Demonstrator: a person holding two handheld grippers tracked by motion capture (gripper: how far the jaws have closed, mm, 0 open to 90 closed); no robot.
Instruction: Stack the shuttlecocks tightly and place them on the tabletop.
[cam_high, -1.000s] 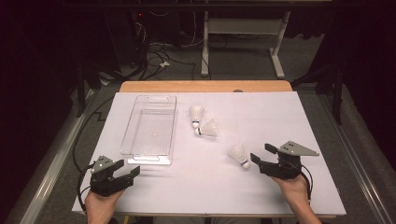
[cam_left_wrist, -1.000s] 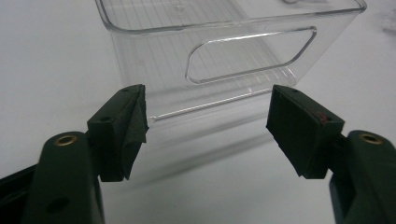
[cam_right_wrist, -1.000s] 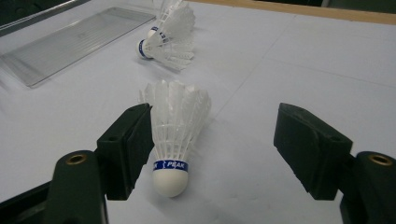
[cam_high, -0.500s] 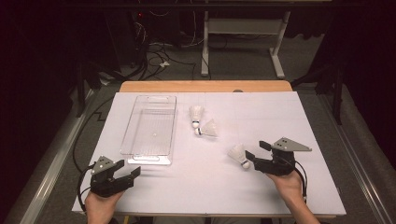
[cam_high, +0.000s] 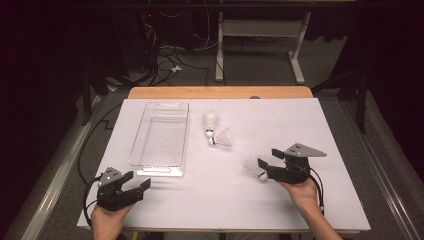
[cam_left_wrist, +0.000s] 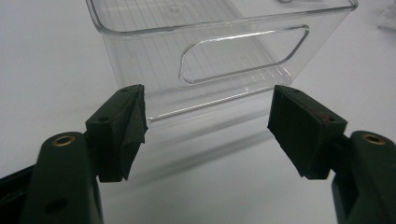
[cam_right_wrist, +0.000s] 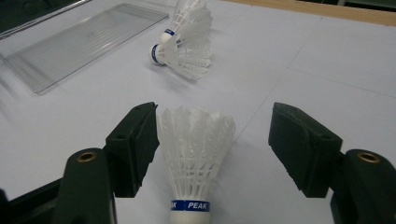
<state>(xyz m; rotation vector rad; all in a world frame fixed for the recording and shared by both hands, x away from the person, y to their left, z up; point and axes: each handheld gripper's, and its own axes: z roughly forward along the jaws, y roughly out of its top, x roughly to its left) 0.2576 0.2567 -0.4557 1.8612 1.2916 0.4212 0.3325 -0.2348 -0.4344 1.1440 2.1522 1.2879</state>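
Note:
A white shuttlecock (cam_high: 251, 164) lies on the white table sheet at the right front, cork end toward my right gripper (cam_high: 265, 165). In the right gripper view, the shuttlecock (cam_right_wrist: 196, 149) lies between the open jaws of the right gripper (cam_right_wrist: 212, 140). Its skirt is against the left pad (cam_right_wrist: 140, 140) and well apart from the right pad. These jaws have just been closing a little. My left gripper (cam_high: 137, 180) rests open at the left front with nothing between its fingers. In the left gripper view, the left gripper (cam_left_wrist: 208, 126) faces the near end of a clear plastic bin (cam_left_wrist: 219, 70).
The clear bin (cam_high: 159, 171) lies lengthwise left of centre and holds nothing. Two more shuttlecocks (cam_high: 211, 122) (cam_high: 222, 137) lie together mid-table; the right gripper view shows this pair of shuttlecocks (cam_right_wrist: 184, 51) beyond the jaws. A wooden table edge (cam_high: 220, 92) runs along the back.
My right gripper has slid left, so the shuttlecock now lies between its jaws, which stand slightly narrower. The left gripper has not moved.

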